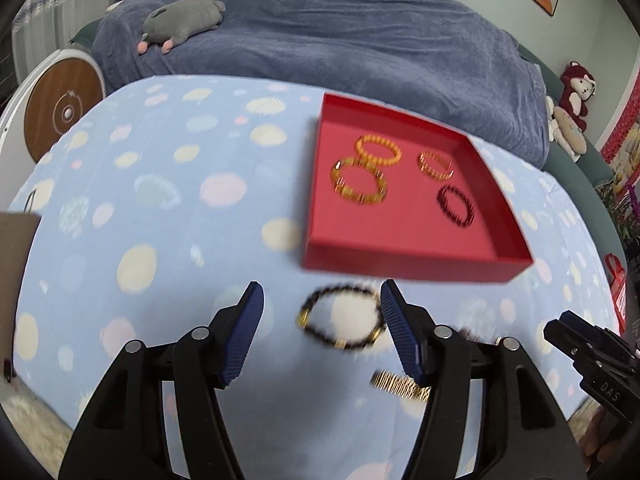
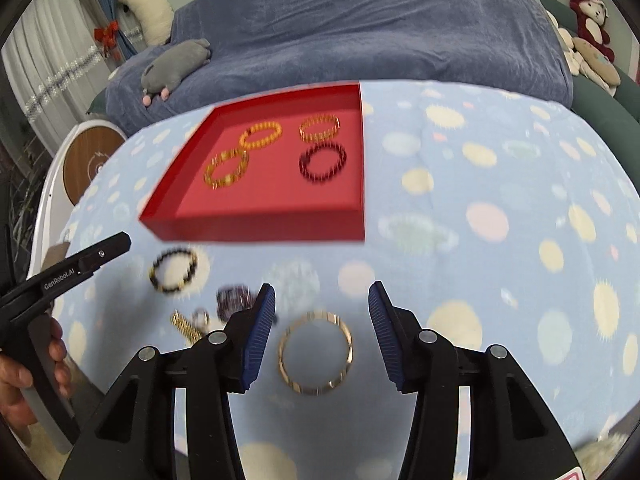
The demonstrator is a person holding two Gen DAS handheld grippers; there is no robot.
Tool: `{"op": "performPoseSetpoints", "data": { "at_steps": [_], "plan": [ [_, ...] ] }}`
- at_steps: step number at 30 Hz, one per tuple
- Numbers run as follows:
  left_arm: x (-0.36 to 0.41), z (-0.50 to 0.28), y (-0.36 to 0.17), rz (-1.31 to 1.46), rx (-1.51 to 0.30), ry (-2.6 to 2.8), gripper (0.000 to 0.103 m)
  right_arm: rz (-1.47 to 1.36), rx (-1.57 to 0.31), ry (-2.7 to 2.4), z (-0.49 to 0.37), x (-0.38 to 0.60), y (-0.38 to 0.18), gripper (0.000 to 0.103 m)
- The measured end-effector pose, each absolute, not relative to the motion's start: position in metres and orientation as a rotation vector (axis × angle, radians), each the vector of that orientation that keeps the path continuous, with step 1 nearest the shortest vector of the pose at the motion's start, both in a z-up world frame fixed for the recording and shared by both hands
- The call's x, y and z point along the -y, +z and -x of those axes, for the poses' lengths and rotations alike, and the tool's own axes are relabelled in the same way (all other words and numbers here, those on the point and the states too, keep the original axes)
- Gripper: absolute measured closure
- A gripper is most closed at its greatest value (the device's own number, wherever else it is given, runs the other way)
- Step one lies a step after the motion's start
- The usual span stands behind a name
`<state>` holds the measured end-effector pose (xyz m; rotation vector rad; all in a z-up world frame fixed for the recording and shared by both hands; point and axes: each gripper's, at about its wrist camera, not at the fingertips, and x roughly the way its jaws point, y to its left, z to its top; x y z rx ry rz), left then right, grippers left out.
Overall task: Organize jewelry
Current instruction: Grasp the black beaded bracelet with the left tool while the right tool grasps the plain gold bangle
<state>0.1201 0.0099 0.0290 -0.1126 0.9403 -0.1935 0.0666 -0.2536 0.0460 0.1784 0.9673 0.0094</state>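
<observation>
A red tray (image 1: 408, 248) sits on a table under a pale blue cloth (image 1: 160, 208) printed with pastel spots. This tray is the landmark for the rest.

Inside it lie four bracelets. Two of amber beads, one orange (image 1: 378, 150) and one yellower (image 1: 359, 185), touch or overlap toward the tray's left side. A thin gold-and-orange one (image 1: 436, 165) lies apart toward the right, and a dark red one (image 1: 458, 205) lies just nearer than that. None touches the tray's walls.

In front of the tray, on the cloth, a black bracelet (image 1: 342, 318) with gold spacers lies close to the near wall. The left gripper (image 1: 322, 332) hovers over it with its jaws parted; the bracelet sits between the blue pads (image 1: 244, 332), and the right-hand pad overlaps its edge in the picture, though blur hides whether they touch. A short gold chain (image 1: 402, 386) lies nearer still, beside that gripper's right finger.

Farther from the tray's near wall, a gold bangle (image 2: 316, 352) lies flat on the cloth. The right gripper (image 2: 322, 336) stands open over it, both pads clear of the ring. A dark purple beaded piece (image 2: 234, 300), blurred, lies just left of this gripper, between the bangle and the black bracelet.

A hand (image 2: 24, 376) holds the left gripper's handle.

Beyond the tray is a blue sofa cover (image 1: 340, 32) with a grey plush (image 1: 182, 22) on it.
</observation>
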Motion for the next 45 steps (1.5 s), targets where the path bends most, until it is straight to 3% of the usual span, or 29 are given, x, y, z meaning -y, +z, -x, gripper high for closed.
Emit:
{"op": "performPoseSetpoints", "data": {
  "at_steps": [5,7,11,24,28,39,45],
  "plan": [
    [-0.014,-0.100,0.007,0.121,-0.983,-0.170,0.044,-0.214,-1.030,-0.008,-0.042,0.248,0.018,0.055],
    [-0.012,-0.097,0.000,0.118,-0.994,-0.162,0.038,-0.201,-1.043,-0.011,-0.041,0.245,0.012,0.055],
    [-0.011,-0.094,-0.008,0.127,-0.989,-0.154,0.034,-0.157,-1.039,-0.010,-0.043,0.236,0.007,0.041],
    [-0.014,-0.095,-0.017,0.136,-0.999,-0.134,0.027,-0.070,-1.059,-0.041,-0.059,0.220,-0.010,0.039],
    [-0.012,-0.099,-0.018,0.137,-1.000,-0.133,0.026,-0.032,-1.051,-0.042,-0.058,0.216,-0.009,0.050],
    [-0.006,-0.132,-0.018,0.121,-1.004,-0.122,0.026,-0.107,-1.043,-0.045,-0.054,0.228,-0.007,0.050],
    [-0.002,-0.146,-0.021,0.058,-0.997,-0.109,0.043,-0.145,-1.041,-0.043,-0.056,0.233,-0.007,0.050]
  ]
}}
